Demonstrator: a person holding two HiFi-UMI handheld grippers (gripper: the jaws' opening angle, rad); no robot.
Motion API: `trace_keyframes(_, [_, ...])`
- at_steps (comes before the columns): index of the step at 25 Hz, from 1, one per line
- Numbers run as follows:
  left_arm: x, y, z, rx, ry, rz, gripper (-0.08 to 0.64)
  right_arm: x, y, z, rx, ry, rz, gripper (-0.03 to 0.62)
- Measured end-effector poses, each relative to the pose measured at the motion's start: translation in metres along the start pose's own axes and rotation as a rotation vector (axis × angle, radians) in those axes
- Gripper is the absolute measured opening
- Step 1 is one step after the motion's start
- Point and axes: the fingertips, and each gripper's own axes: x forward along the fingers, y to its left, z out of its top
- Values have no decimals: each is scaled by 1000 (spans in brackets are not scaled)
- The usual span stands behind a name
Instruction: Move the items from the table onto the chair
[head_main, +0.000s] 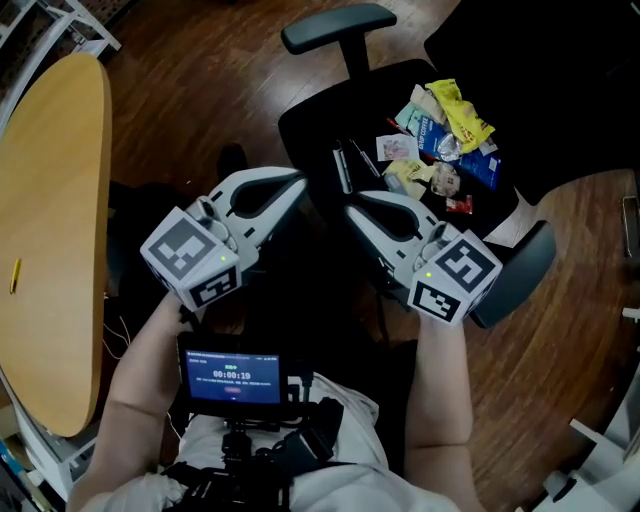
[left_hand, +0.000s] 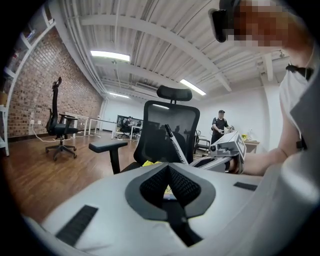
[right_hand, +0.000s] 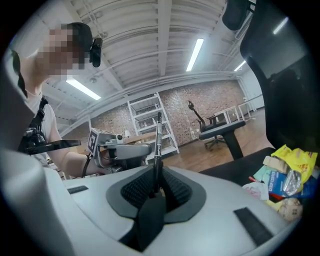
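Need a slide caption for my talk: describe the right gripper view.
Right gripper shut on a pen, with snack packets piled on the chair seat at right.

Dim, shadowy head view; gripper views bright under ceiling strip lights (left_hand: 107, 55), fisheye-warped, dark-cornered.

The person's bare forearms (head_main: 150, 365) reach forward side by side, a gripper in each hand. The left gripper (head_main: 297, 187) has its jaws pressed together with nothing between them. The right gripper (head_main: 352, 205), just beside it, has its jaws clamped on a thin black pen (right_hand: 158, 142) that stands up from them.
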Motion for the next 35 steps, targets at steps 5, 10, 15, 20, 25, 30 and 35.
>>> trace_keyframes(5, [17, -3, -11, -3, 21, -27, 18, -3, -18, -16, 30, 20, -51, 66])
trace_keyframes(10, [35, -3, -25, -24, 58, -50, 18, 0, -32, -38, 63, 79, -106, 66])
trace_keyframes(15, [52, -2, -42, -65, 83, -60, 18, -4, -63, -54, 95, 121, -206, 66])
trace_keyframes(20, [64, -4, -60, -81, 106, -78, 18, -15, -101, -73, 166, 151, -341, 66])
trace_keyframes(25, [80, -7, -73, -94, 120, -94, 18, -36, -128, -90, 193, 192, -493, 64])
trace_keyframes(30, [88, -16, -81, -99, 131, -119, 18, -54, -147, -122, 48, 403, -653, 64])
trace_keyframes(35, [89, -16, -82, -111, 134, -123, 18, -72, -160, -147, -16, 577, -723, 63])
